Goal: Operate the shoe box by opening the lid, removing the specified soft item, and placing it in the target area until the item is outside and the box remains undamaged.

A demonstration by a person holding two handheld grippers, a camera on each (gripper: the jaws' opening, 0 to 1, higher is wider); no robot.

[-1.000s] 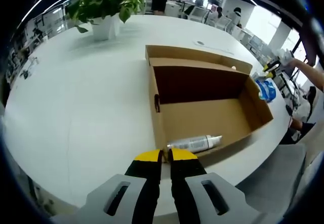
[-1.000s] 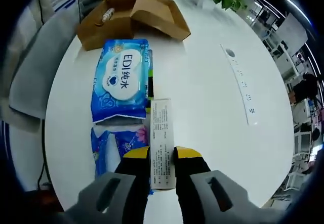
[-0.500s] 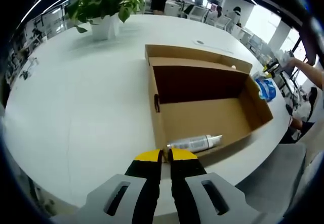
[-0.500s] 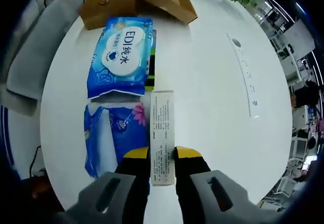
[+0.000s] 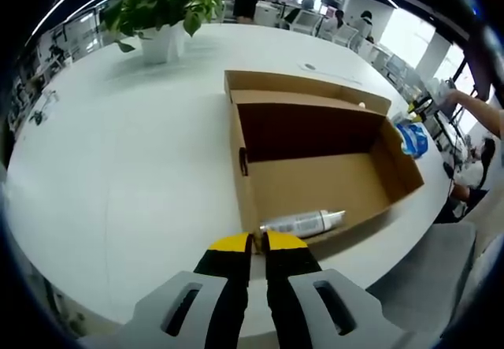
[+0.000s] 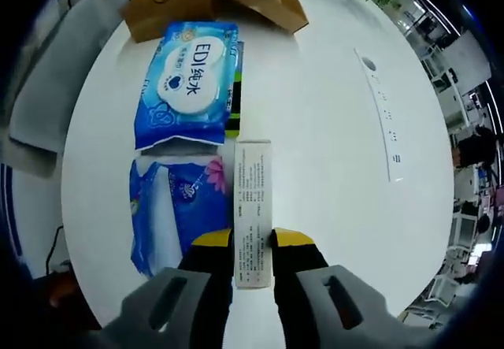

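In the left gripper view, the left claw (image 5: 257,243) sits at the bottom middle with its yellow-tipped jaws pressed together and nothing between them. Just above it, in the middle of the frame, is the open brown cardboard shoe box (image 5: 315,156) on the big round white surface (image 5: 126,152). Its lid stands folded back at the far side. A small silver bottle with a white cap (image 5: 303,223) lies inside, against the near wall of the box, close to the claw tips. A green leafy plant in a white pot (image 5: 164,9) stands in the upper left. At the right edge, past the box, a blue pack (image 5: 413,138) lies on the surface.

In the right gripper view, the right claw (image 6: 252,239) at the bottom middle is closed on a long white paper box with small print (image 6: 253,199). To the left of it lies a crumpled blue soft pack (image 6: 175,211). Above that is a blue soft pack of wipes with a white label (image 6: 190,85). The brown box is at the top left. A long white strip (image 6: 384,124) lies at the right.
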